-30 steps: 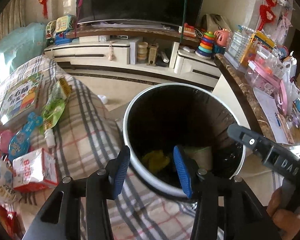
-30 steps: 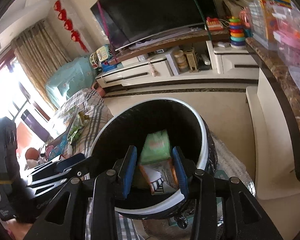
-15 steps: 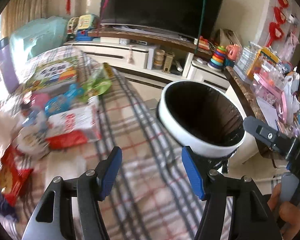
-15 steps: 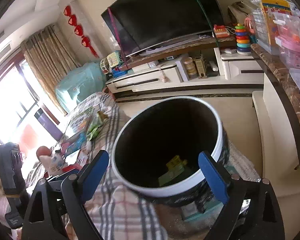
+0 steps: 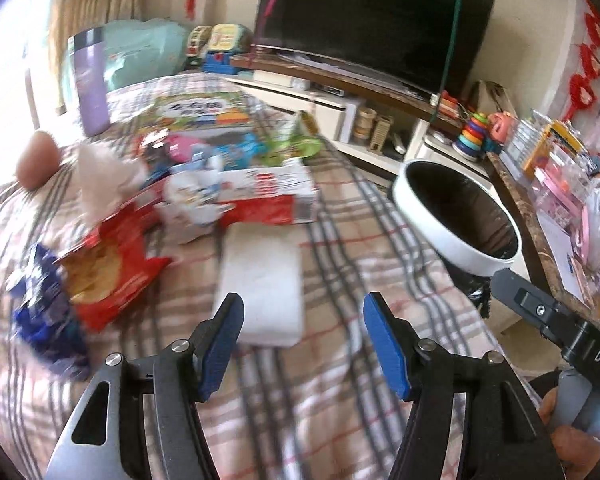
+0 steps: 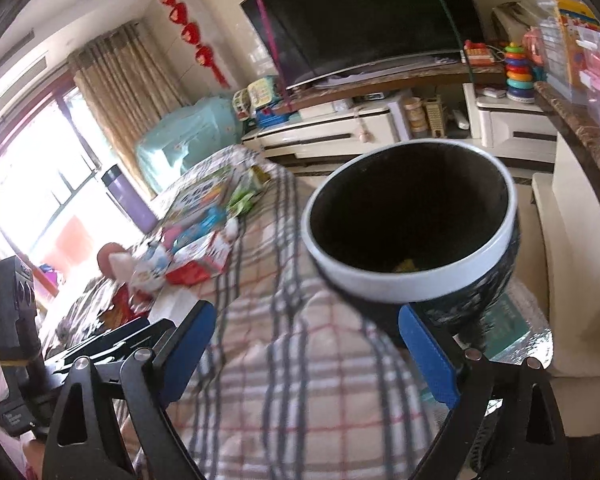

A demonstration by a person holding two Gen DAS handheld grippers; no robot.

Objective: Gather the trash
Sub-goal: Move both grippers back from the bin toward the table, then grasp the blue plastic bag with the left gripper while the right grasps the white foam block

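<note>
1. The left gripper (image 5: 302, 316) stands wide open and holds nothing; it occupies the lower middle of the left wrist view, its blue pads (image 5: 224, 344) hovering above the plaid cloth (image 5: 340, 400).
2. The right gripper (image 6: 308, 340) is likewise spread wide and empty, low in its own frame, with the trash bin (image 6: 412, 284) just above its right finger.
3. The bin has a white rim and a black liner; in the left view it sits at the right middle (image 5: 452, 240), beside the edge of the cloth. A scrap of yellow shows deep inside it in the right view.
4. The trash lies in the left half of the left view: a white tissue pack (image 5: 264, 276) directly ahead of the left gripper, a red-and-white carton (image 5: 272, 196) above it, a red snack bag (image 5: 108, 264) at left and a blue wrapper (image 5: 44, 320) at far left. The picture is blurred there, so labels cannot be read.
5. Judged from this, the step in hand is a reach for the next piece, both grippers being free.
6. The next move probably calls for lowering the left gripper over the tissue pack, closing across its narrow width, then carrying it right to the bin.
</note>
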